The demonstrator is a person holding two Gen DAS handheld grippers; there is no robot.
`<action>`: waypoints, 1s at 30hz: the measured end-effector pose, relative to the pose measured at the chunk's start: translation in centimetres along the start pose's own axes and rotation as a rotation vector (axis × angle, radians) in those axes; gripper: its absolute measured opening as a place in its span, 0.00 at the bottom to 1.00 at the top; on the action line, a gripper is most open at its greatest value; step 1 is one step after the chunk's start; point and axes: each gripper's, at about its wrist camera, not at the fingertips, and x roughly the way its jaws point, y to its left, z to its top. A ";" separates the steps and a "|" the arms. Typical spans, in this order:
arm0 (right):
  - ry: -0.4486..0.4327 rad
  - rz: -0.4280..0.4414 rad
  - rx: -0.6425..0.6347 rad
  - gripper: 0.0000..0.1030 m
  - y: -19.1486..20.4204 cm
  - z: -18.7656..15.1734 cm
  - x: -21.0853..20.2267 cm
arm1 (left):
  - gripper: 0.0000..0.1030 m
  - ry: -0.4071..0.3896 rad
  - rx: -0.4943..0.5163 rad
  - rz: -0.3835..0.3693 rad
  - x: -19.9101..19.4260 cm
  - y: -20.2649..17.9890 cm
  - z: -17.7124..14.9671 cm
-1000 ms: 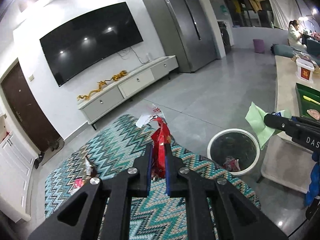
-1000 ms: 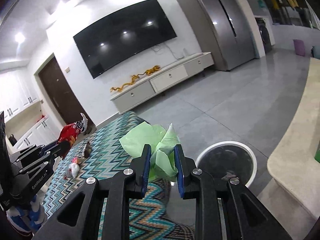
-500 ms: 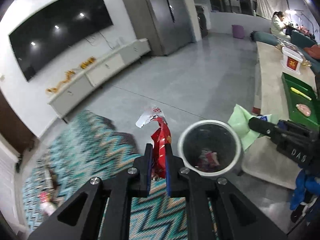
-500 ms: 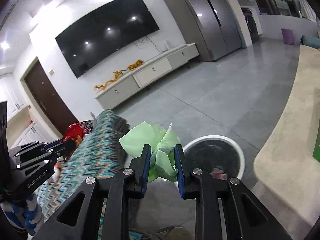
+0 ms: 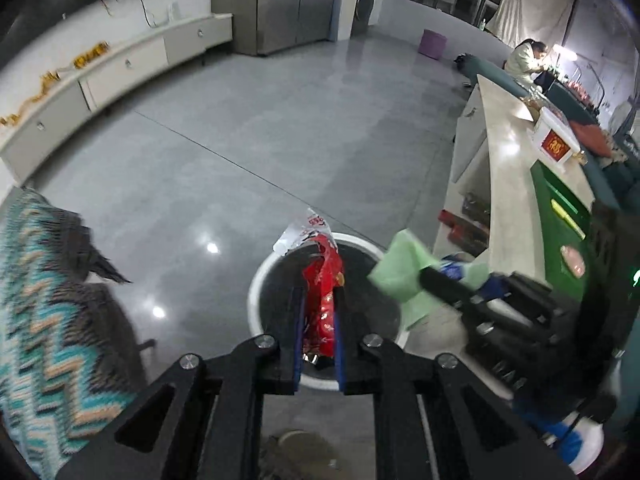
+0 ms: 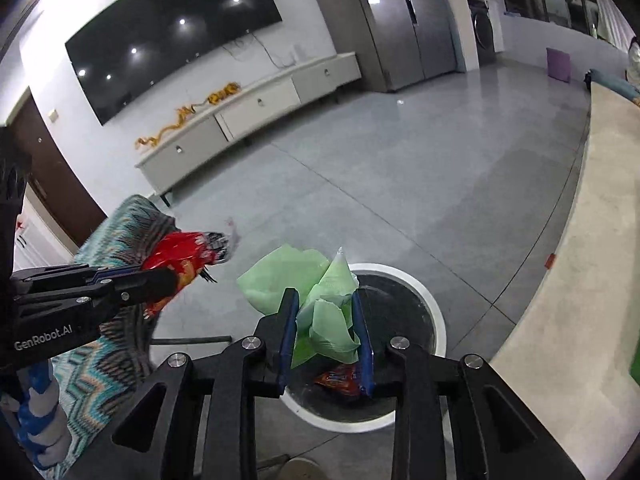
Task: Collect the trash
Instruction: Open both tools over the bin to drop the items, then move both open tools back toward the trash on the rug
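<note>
On the left, the left gripper (image 5: 317,312) clamped one red snack wrapper (image 5: 322,300) above the single white-rimmed bin (image 6: 434,316); to its right, the right gripper (image 6: 325,320) clenched one crumpled green paper (image 6: 320,304) over one wrapper in the bin (image 6: 340,378).

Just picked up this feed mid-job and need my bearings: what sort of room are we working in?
Most likely an open-plan home living room: a big wall-mounted TV above a low white media cabinet, a tall steel fridge, and a zigzag rug beside the white trash bin.
</note>
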 end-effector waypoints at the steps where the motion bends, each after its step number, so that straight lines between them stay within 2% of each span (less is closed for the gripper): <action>1: 0.011 -0.005 -0.002 0.30 -0.1 0.1 0.6 | 0.13 0.009 -0.016 -0.025 0.6 0.4 0.3; 3: 0.036 -0.017 0.000 0.34 -0.4 0.1 1.9 | 0.13 0.032 -0.055 -0.078 2.0 0.9 0.8; 6: 0.071 -0.045 0.007 0.43 -0.6 -0.2 3.7 | 0.34 0.053 -0.102 -0.118 3.5 1.9 1.4; 7: 0.079 -0.053 0.008 0.45 -0.9 -0.2 4.2 | 0.45 0.052 -0.111 -0.119 3.8 2.1 1.5; 8: 0.087 -0.064 0.011 0.46 -1.3 -0.1 4.8 | 0.50 0.051 -0.119 -0.119 4.0 2.2 1.6; 13: 0.121 -0.097 0.021 0.50 -1.8 -0.5 6.3 | 0.50 0.055 -0.155 -0.131 4.4 3.1 1.7; 18: 0.124 -0.117 0.008 0.54 -1.4 -0.5 6.2 | 0.50 0.028 -0.163 -0.108 3.1 3.5 1.4; 26: 0.116 -0.134 -0.004 0.58 -0.3 0.2 4.8 | 0.50 -0.047 -0.207 -0.091 -2.0 4.2 -0.1; 30: 0.092 -0.115 -0.004 0.58 0.6 0.4 2.7 | 0.50 -0.108 -0.212 -0.055 -5.4 4.4 -1.0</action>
